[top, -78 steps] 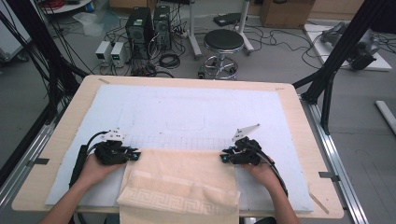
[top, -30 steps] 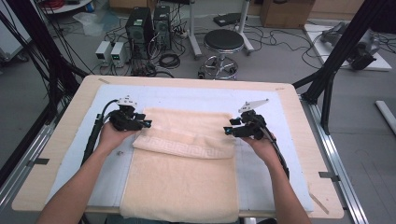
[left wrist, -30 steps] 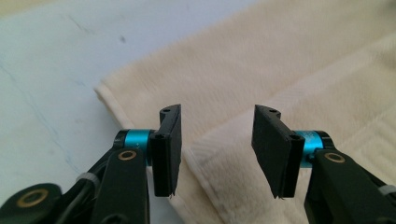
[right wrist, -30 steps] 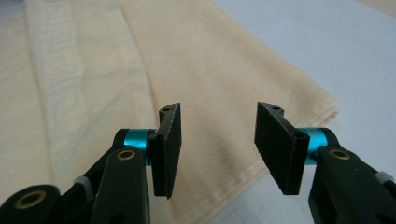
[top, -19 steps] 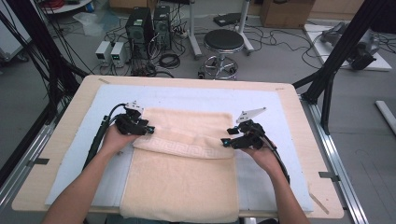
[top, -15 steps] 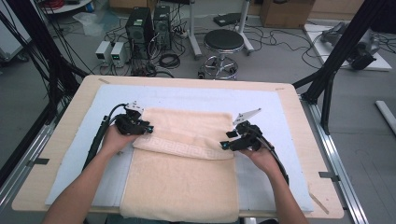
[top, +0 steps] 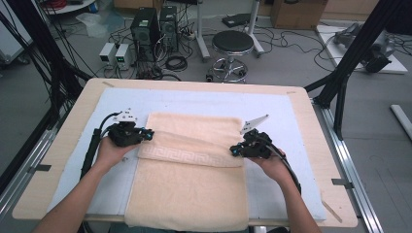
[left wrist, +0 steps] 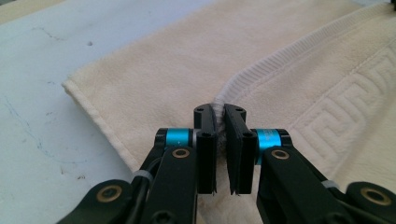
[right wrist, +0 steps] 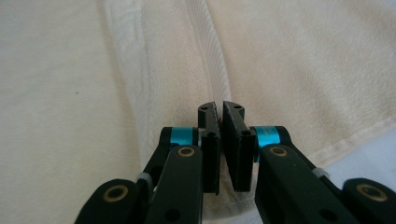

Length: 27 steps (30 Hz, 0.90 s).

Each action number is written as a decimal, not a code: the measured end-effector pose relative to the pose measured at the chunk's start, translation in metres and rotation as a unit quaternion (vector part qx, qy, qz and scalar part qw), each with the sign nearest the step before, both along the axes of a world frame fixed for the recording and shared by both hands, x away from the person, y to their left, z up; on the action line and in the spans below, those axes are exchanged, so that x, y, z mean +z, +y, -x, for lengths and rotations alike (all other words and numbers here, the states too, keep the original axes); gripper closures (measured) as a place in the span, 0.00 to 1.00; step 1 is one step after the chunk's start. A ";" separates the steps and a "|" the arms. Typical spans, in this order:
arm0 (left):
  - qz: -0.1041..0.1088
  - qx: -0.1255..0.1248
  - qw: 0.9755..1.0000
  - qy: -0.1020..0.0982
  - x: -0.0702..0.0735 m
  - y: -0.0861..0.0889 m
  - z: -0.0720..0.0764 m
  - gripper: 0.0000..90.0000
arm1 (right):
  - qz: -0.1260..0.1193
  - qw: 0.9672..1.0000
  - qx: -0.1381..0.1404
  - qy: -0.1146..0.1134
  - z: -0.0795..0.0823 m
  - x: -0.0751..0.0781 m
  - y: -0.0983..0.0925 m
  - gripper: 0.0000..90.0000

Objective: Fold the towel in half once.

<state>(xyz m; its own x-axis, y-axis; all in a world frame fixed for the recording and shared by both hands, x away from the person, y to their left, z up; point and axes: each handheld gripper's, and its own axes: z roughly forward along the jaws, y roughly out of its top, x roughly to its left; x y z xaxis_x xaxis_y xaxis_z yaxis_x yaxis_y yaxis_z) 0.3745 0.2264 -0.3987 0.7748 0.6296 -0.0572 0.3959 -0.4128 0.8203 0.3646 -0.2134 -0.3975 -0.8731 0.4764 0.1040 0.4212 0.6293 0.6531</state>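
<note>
Lying folded on the pale blue table mat (top: 311,126): cream terry towel with a raised key-pattern band (top: 194,174). Left gripper (top: 148,136) just closed, pinching its ribbed hem (left corner of the fold); right gripper (top: 234,151) likewise clamped, seemingly on hem at the opposite corner.

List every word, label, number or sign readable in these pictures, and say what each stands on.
None can be read.
Towel: a woven key-pattern border band, no letters.
Two small grey boxes on the floor: front panels too small and blurred to read.
Computer towers: no legible marking.
Left claw and right claw: plain black jaws and blue collars, no print.
</note>
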 end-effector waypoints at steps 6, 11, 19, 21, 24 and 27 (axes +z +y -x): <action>0.006 -0.023 0.999 -0.030 0.012 0.011 0.038 0.92 | -0.027 0.999 0.012 -0.025 0.022 0.020 -0.004 0.95; 0.013 -0.031 0.999 -0.041 0.010 0.018 0.073 0.93 | -0.038 0.998 0.028 -0.042 0.049 0.027 -0.002 0.95; 0.014 -0.049 0.997 -0.056 0.008 0.021 0.112 0.93 | -0.037 0.997 0.048 -0.057 0.091 0.029 -0.005 0.96; 0.014 -0.056 0.996 -0.063 0.013 0.020 0.121 0.93 | -0.034 0.996 0.051 -0.066 0.099 0.034 -0.006 0.96; 0.011 -0.066 0.995 -0.074 0.021 0.021 0.137 0.93 | -0.040 0.995 0.058 -0.075 0.116 0.045 -0.008 0.96; 0.010 -0.077 0.994 -0.075 0.023 0.024 0.159 0.93 | -0.044 0.993 0.069 -0.080 0.132 0.050 -0.010 0.96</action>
